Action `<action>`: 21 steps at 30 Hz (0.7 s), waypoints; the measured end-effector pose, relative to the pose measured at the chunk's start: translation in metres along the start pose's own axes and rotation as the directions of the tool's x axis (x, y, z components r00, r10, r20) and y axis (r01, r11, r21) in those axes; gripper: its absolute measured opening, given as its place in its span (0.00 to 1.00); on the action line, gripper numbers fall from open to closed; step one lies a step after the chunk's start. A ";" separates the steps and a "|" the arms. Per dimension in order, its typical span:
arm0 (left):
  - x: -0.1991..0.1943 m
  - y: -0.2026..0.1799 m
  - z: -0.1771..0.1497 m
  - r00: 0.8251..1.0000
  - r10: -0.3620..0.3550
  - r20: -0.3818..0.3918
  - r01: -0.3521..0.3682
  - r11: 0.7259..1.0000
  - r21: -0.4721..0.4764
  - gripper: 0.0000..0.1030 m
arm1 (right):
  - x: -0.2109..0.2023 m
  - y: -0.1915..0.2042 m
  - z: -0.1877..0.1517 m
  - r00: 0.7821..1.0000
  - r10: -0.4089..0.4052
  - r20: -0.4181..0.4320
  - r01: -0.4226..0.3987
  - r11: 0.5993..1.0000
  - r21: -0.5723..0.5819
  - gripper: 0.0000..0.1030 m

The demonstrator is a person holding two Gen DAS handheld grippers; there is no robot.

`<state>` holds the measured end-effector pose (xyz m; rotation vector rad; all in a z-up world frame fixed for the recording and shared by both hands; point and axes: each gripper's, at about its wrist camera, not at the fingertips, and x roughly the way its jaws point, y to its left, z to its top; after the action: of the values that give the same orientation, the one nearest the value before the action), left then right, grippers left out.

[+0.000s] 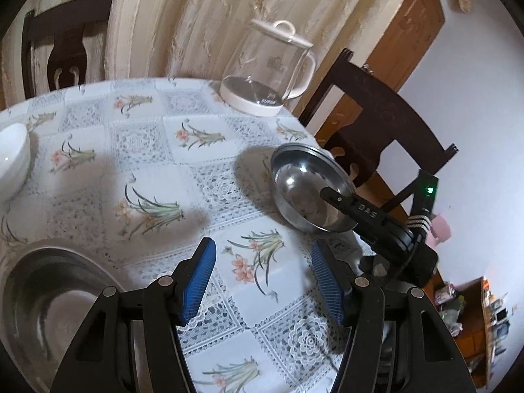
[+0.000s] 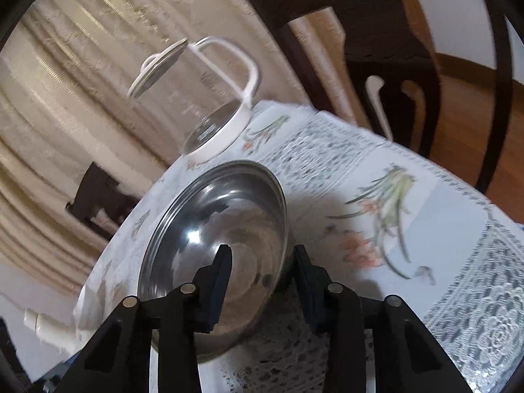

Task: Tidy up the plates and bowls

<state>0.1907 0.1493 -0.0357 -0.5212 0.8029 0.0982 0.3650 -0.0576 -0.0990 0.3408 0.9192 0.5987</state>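
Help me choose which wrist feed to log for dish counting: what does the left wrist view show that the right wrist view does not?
Only the left wrist view shows a white bowl at the table's left edge, a large steel bowl near the camera, and the open left gripper. Only the right wrist view shows a white pipe fitting below the table edge. Both show the small steel bowl, with the right gripper straddling its rim, and the glass kettle.

Around the steel bowl [image 1: 308, 190] I see open tablecloth [image 1: 137, 157] toward the white bowl [image 1: 13, 157]; beyond it the glass kettle [image 1: 265, 72] blocks, a dark chair [image 1: 376, 114] crowds its table-edge side, my right gripper [image 2: 262, 262] straddles its rim
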 end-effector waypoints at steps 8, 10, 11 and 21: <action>0.018 0.001 0.024 1.000 0.026 -0.015 -0.026 0.998 -0.049 0.61 | 0.012 0.012 -0.007 0.989 0.094 -0.115 -0.101 0.993 -0.057 0.39; 0.027 0.002 0.031 0.999 0.027 -0.026 -0.029 0.996 -0.082 0.62 | 0.012 0.012 -0.008 0.985 0.117 -0.125 -0.124 0.991 -0.051 0.39; 0.031 0.003 0.034 0.999 0.020 -0.034 -0.023 0.995 -0.096 0.62 | 0.013 0.011 -0.008 0.983 0.128 -0.130 -0.135 0.990 -0.045 0.39; 0.076 0.012 0.048 0.996 0.059 -0.070 -0.071 0.981 -0.182 0.61 | 0.020 0.013 -0.012 0.976 0.149 -0.160 -0.160 0.986 -0.057 0.39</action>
<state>0.2723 0.1745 -0.0663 -0.6759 0.8786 0.2189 0.3606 -0.0346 -0.1119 0.3084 1.0247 0.8074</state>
